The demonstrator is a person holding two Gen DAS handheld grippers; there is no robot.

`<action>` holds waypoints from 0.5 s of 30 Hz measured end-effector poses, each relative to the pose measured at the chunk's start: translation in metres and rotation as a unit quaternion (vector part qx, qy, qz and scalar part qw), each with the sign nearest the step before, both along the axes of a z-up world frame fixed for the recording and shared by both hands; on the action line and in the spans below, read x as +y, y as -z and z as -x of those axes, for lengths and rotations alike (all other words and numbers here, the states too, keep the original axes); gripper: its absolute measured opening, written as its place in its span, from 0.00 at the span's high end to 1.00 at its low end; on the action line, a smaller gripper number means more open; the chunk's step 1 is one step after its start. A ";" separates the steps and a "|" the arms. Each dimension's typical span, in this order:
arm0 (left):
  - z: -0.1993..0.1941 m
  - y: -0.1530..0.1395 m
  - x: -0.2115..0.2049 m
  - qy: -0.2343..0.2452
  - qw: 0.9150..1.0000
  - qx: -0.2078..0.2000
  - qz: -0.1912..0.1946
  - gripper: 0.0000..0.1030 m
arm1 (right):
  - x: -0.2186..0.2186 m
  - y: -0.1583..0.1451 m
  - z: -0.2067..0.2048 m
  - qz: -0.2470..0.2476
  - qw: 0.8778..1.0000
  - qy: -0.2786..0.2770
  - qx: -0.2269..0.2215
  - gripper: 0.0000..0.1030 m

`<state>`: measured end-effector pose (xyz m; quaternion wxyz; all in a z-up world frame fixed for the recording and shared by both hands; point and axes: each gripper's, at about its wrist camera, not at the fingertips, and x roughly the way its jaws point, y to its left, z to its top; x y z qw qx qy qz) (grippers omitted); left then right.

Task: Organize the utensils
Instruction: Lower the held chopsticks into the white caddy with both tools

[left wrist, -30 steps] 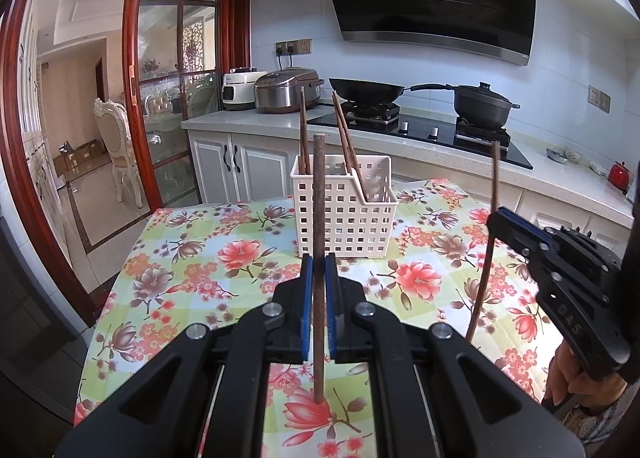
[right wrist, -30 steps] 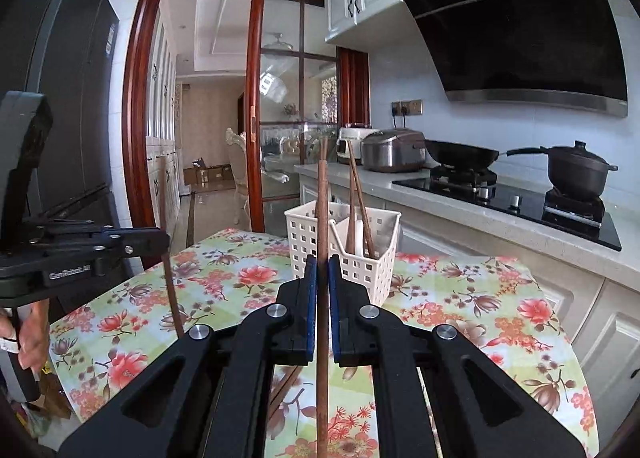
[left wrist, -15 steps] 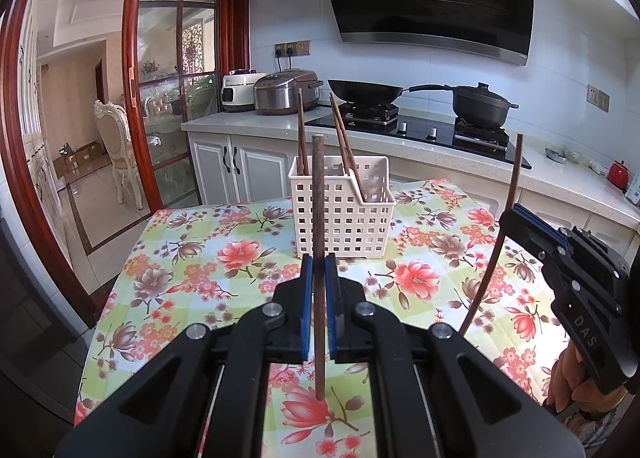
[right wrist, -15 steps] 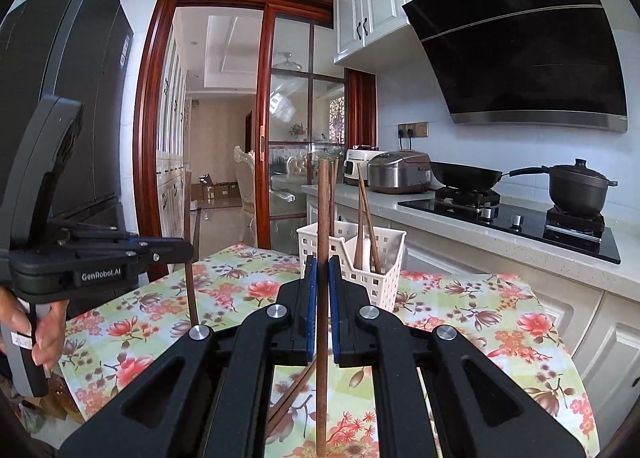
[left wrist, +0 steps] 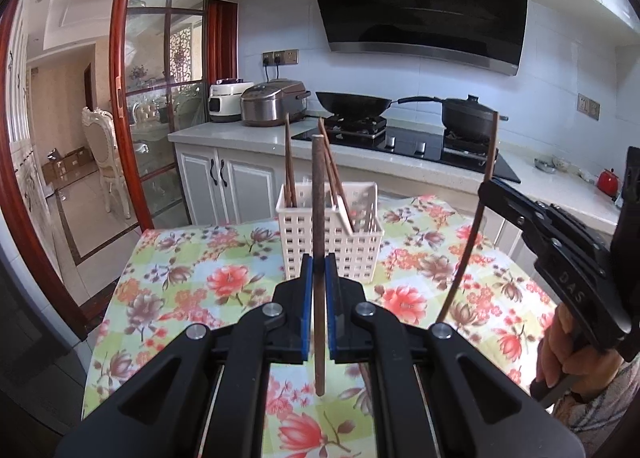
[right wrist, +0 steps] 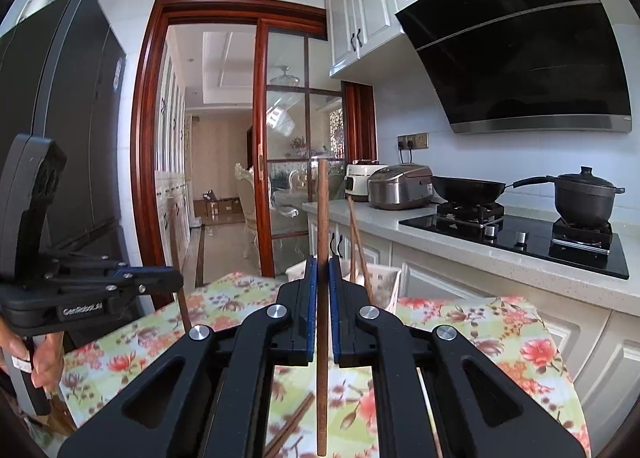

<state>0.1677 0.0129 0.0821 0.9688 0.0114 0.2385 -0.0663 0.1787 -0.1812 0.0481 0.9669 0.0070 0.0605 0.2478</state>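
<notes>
Holding one upright chopstick each: left claw [left wrist: 316,270] pinching chopstick [left wrist: 319,218], right claw [right wrist: 322,270] pinching another [right wrist: 322,218], both short of the white basket [left wrist: 340,250].

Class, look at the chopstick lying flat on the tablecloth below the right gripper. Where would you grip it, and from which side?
Grip the loose chopstick near the middle of its thin shaft, coming straight down from above with the jaws across it. It lies flat and slanted on the tablecloth, so no side gap exists. Free a gripper first.

Bright daylight, fisheye-bent edges, slight motion blur.
</notes>
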 end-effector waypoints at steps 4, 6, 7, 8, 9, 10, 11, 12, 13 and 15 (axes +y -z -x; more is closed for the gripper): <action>-0.019 -0.020 0.001 0.002 1.000 -0.009 0.003 0.94 | -0.001 -0.014 -0.025 -0.012 1.000 0.006 0.005 0.94; -0.031 -0.032 0.002 0.001 1.000 -0.015 0.003 0.94 | -0.001 -0.019 -0.041 -0.015 1.000 0.011 0.012 0.94; -0.038 -0.038 0.002 0.000 1.000 -0.019 0.005 0.94 | 0.000 -0.021 -0.050 -0.015 1.000 0.013 0.015 0.94; -0.043 -0.044 0.002 0.000 1.000 -0.022 0.006 0.94 | 0.001 -0.024 -0.058 -0.013 1.000 0.016 0.018 0.94; -0.052 -0.052 0.003 0.000 1.000 -0.026 0.009 0.94 | 0.003 -0.025 -0.065 -0.011 1.000 0.017 0.023 0.94; -0.059 -0.060 0.004 -0.001 0.999 -0.031 0.012 0.94 | 0.005 -0.027 -0.075 -0.008 0.999 0.020 0.031 0.94; -0.065 -0.066 0.005 -0.002 0.999 -0.034 0.015 0.94 | 0.007 -0.029 -0.084 -0.006 0.999 0.024 0.036 0.94; -0.074 -0.075 0.006 -0.002 0.999 -0.039 0.019 0.94 | 0.009 -0.031 -0.091 -0.007 0.999 0.023 0.039 0.94; -0.081 -0.082 0.006 -0.002 0.999 -0.043 0.022 0.94 | 0.011 -0.034 -0.099 -0.007 0.999 0.022 0.043 0.94; -0.095 -0.099 0.006 -0.002 0.998 -0.054 0.025 0.94 | 0.015 -0.040 -0.111 -0.007 0.999 0.022 0.043 0.94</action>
